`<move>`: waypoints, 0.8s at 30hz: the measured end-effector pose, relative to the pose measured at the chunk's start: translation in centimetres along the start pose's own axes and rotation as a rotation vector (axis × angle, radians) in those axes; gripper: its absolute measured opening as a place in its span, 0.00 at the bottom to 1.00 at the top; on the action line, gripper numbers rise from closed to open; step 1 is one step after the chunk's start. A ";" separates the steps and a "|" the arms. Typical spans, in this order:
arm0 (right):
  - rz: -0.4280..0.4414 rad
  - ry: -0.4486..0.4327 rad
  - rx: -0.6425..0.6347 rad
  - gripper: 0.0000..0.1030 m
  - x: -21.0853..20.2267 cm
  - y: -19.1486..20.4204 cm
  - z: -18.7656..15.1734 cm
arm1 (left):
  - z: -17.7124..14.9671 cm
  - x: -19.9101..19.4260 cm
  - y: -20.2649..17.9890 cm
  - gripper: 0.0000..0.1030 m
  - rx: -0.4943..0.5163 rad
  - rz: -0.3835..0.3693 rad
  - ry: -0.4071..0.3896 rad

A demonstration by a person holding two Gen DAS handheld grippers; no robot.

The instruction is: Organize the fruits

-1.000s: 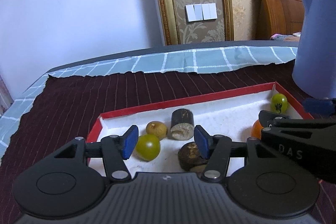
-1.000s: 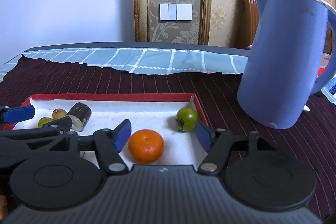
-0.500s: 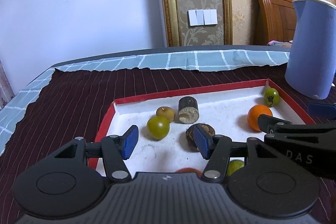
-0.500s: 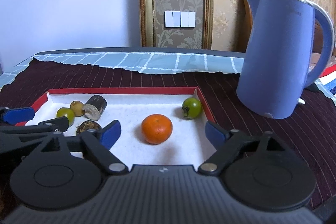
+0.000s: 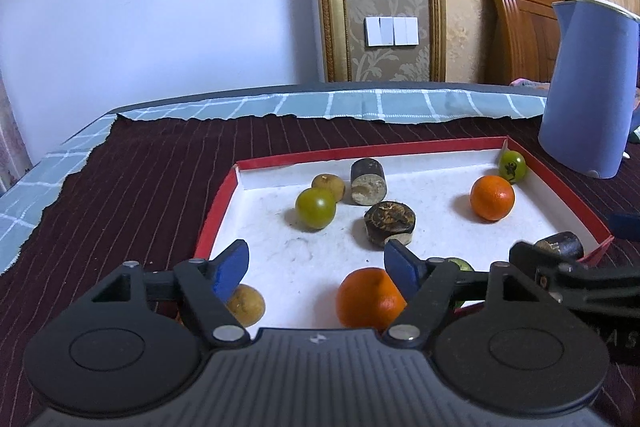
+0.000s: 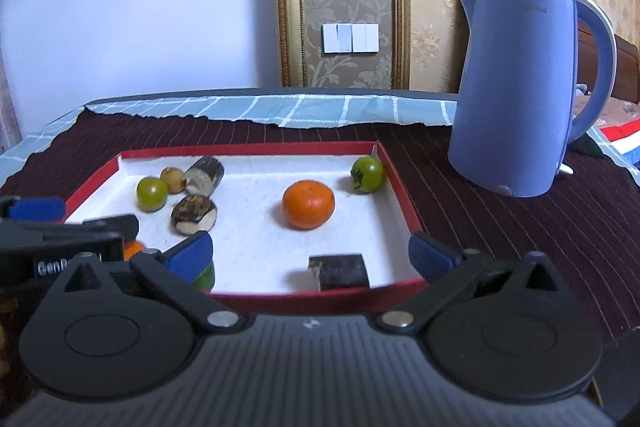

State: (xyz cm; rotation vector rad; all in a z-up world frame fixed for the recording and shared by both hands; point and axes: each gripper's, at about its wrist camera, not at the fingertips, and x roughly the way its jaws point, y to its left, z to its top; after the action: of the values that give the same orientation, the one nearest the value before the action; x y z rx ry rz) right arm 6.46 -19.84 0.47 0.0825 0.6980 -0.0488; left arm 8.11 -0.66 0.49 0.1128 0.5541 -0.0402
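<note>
Maroon striped cloth, red-rimmed tray point(image 6: 404, 187), dark sugarcane piece point(image 6: 339, 271) lying crosswise, both hand-held grippers point(image 5: 316, 267) point(image 6: 310, 253) empty, jaws opening

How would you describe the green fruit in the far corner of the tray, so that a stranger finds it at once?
Start from the tall blue kettle on the dark striped cloth. Beside it lies the red-rimmed tray; its far corner nearest the kettle holds the green fruit. It sits alone against the rim and shows a dark dried stem cap, unlike the plain green fruit in the cluster opposite.
</note>
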 end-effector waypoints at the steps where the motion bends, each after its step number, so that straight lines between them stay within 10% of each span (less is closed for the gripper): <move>1: 0.004 0.003 -0.001 1.00 -0.1 0.0 -0.2 | -0.1 -0.2 0.0 0.73 0.002 0.001 -0.002; 24: 0.026 0.053 -0.008 1.00 -2.3 -0.7 -3.2 | -3.9 -2.6 0.6 0.84 -0.005 0.000 0.000</move>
State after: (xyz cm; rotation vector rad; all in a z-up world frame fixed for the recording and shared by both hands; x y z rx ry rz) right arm 2.58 -20.20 -0.54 0.0855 0.7504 -0.0185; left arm 3.94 0.41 -1.38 0.1083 0.5542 -0.0386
